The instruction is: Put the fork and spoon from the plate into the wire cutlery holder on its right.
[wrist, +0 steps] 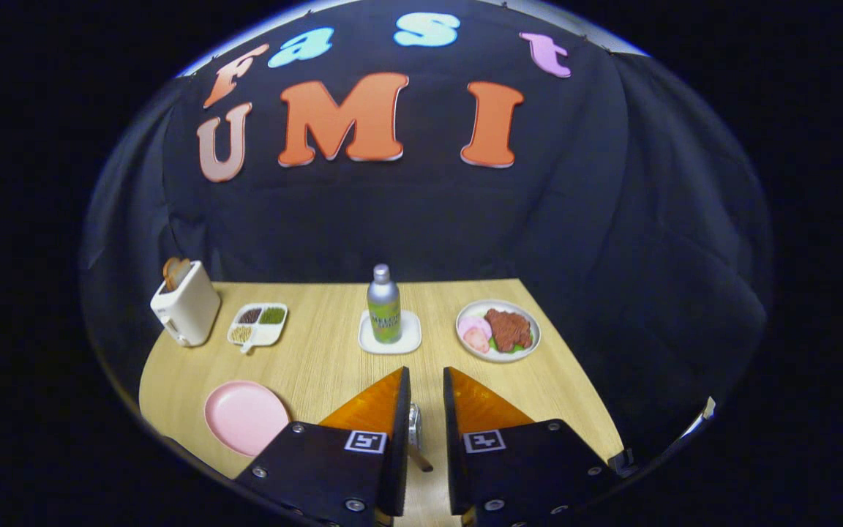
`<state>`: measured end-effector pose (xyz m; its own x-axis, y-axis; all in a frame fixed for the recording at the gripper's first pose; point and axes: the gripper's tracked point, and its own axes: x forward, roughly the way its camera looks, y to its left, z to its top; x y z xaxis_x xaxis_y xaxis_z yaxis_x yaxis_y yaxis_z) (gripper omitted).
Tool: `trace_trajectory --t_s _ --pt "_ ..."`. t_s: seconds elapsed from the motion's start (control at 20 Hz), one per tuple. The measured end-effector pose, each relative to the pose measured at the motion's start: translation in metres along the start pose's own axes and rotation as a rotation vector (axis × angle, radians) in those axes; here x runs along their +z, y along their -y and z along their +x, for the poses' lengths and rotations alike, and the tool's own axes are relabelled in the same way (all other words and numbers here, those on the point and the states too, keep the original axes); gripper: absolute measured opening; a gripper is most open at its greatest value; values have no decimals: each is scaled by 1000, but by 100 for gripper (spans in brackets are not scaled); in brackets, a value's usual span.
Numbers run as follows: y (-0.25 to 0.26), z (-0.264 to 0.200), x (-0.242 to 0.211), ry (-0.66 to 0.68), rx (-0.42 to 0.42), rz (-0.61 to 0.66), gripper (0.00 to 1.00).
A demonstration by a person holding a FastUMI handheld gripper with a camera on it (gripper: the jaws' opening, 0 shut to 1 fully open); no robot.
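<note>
My gripper (424,375) hovers over the near part of the wooden table (334,366), its fingers a narrow gap apart and pressing on nothing I can see. Low in that gap, against the left finger's inner side, a small silvery metal piece (414,424) shows with a thin brown handle (421,461) slanting out below it. I cannot tell whether this is the cutlery or part of the wire holder; the fingers hide the rest. The pink plate (246,417) lies left of the fingers with nothing on it.
Beyond the fingers a green-labelled metal bottle (384,306) stands on a white coaster (390,338). A plate of food (498,331) is at the far right. A divided snack tray (258,324) and a white toaster (186,304) sit at the far left.
</note>
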<state>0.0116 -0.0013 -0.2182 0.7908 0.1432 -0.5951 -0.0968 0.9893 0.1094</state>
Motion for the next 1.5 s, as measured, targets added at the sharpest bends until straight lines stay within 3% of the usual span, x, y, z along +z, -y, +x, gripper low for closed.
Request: trace_trajectory --t_s 0.15,0.35,0.5,0.7,1.0,1.5 --pt "11 -23 48 159 -13 26 32" --pt "15 -56 103 351 -24 31 51" --pt "14 -76 131 432 -26 20 65" --pt "11 -95 153 521 -25 14 77" --pt "4 -106 160 593 13 39 86" --pt "0 -110 162 633 30 48 86"
